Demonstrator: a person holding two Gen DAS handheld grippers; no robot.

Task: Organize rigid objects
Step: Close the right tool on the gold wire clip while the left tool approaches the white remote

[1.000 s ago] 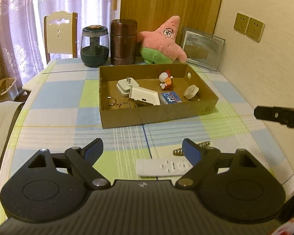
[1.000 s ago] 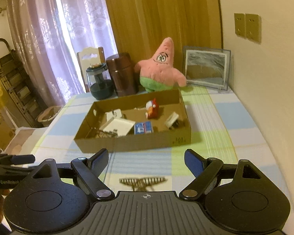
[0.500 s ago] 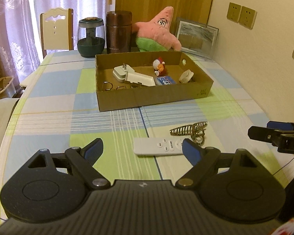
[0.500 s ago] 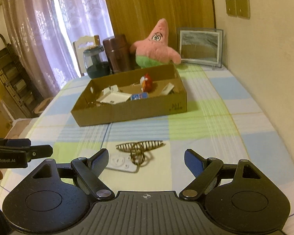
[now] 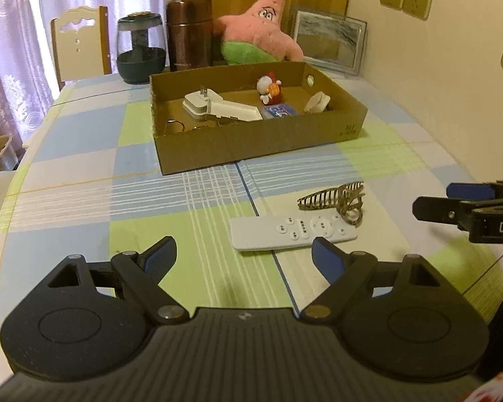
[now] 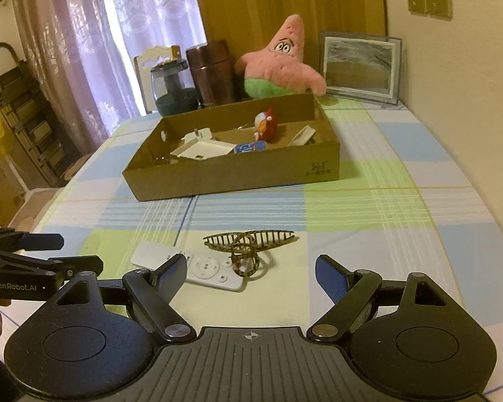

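A white remote (image 5: 293,232) lies on the checked tablecloth, also in the right wrist view (image 6: 198,269). A bronze hair claw clip (image 5: 338,199) rests against its right end, seen too in the right wrist view (image 6: 248,246). Behind them stands an open cardboard box (image 5: 251,145) (image 6: 218,174) holding a white charger (image 5: 218,107), a small red figure (image 5: 268,88), a blue card and a white round piece. My left gripper (image 5: 243,256) is open and empty just short of the remote. My right gripper (image 6: 251,273) is open and empty just short of the clip.
A pink star plush (image 5: 261,30), a brown canister (image 5: 187,35), a dark glass jar (image 5: 139,52) and a framed picture (image 5: 328,42) stand behind the box. A chair (image 5: 78,43) is at the far left. The wall runs along the table's right side.
Both grippers have pulled back and dropped lower toward the table. The remote and clip now show fully in front of them. Both stay open.
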